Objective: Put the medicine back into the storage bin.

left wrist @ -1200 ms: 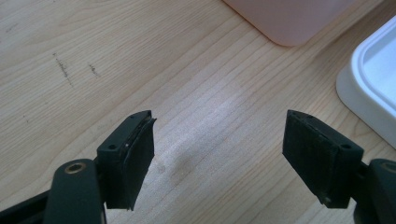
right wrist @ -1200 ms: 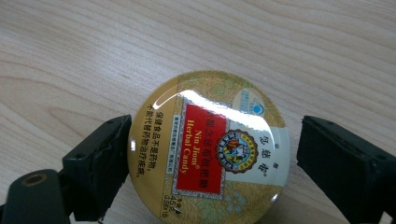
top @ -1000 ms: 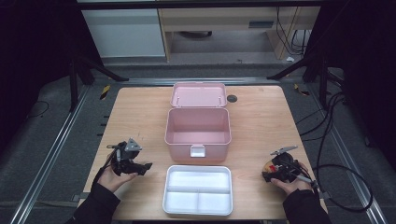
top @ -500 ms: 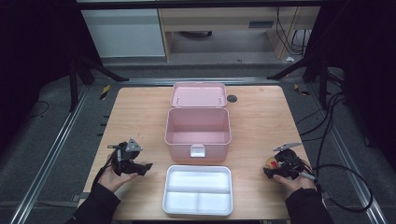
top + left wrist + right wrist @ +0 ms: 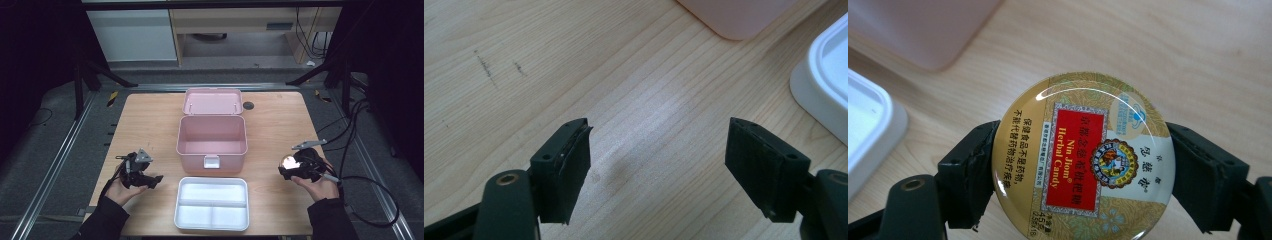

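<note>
High view first, biggest stuff down: wooden table (image 5: 150, 125) carrying a pink box (image 5: 212, 137) dead centre, lid (image 5: 212, 101) flipped open toward the far edge, plus a white three-part tray (image 5: 212, 202) parked just in front of the box on the person's side. Both looking empty from up here. Next, left gripper (image 5: 157, 179) sitting low near the tray's left end, same spot as half a second and a full second back, jaws spread wide with nothing but bare wood between them in the left gripper view. Hasn't budged at all. Then right gripper (image 5: 287, 167) off to the right, roughly level with the box front, squeezed onto opposite edges of a round gold candy tin (image 5: 1083, 160), red label facing up in the right gripper view. Can't tell for sure whether lifted off the wood or just skimming it. Compared with a second ago: shifted a touch toward the far side and tilted, so now throwing a bright glint off the tin's face instead of that dull reddish look. Reads like pick-up done and the carry only just starting, likely headed for box or tray, no telling which yet. Well apart from both for now.
</note>
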`<state>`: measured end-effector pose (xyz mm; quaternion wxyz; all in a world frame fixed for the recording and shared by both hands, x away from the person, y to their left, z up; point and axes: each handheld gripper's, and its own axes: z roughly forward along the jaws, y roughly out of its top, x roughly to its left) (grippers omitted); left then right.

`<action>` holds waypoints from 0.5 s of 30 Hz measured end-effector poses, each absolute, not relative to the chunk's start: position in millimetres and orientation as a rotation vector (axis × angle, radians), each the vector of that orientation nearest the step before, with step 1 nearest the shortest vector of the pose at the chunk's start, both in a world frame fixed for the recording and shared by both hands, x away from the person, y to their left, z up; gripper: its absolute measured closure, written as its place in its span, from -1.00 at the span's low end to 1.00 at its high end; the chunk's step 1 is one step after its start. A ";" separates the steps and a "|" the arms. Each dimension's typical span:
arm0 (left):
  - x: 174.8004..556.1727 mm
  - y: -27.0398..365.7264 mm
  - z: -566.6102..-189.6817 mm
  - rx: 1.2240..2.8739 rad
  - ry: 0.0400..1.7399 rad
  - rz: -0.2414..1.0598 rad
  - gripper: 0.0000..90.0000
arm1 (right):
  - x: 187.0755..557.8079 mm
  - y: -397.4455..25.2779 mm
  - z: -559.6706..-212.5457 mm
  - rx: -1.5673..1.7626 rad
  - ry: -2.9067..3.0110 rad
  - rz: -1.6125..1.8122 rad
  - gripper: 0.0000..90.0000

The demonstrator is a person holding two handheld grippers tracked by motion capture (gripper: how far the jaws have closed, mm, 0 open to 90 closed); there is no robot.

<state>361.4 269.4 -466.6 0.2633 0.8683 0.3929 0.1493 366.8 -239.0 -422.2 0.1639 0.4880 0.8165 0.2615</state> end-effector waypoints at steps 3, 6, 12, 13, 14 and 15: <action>361.5 270.4 -466.9 2.347 1.066 0.405 -0.43 | 371.5 -235.5 -409.9 1.362 2.311 0.776 -0.54; 361.7 271.5 -467.3 2.348 1.071 0.402 -0.43 | 377.2 -232.6 -397.2 1.330 2.299 0.803 -0.54; 362.0 270.9 -467.8 2.352 1.071 0.403 -0.43 | 388.0 -229.0 -373.6 1.302 2.277 0.840 -0.54; 361.9 270.6 -468.0 2.355 1.068 0.402 -0.43 | 389.3 -227.9 -370.7 1.299 2.275 0.846 -0.54; 361.8 270.1 -468.3 2.355 1.068 0.403 -0.43 | 391.3 -226.5 -367.3 1.287 2.272 0.852 -0.54; 361.7 269.9 -468.4 2.354 1.068 0.403 -0.43 | 393.5 -224.2 -363.0 1.280 2.268 0.860 -0.54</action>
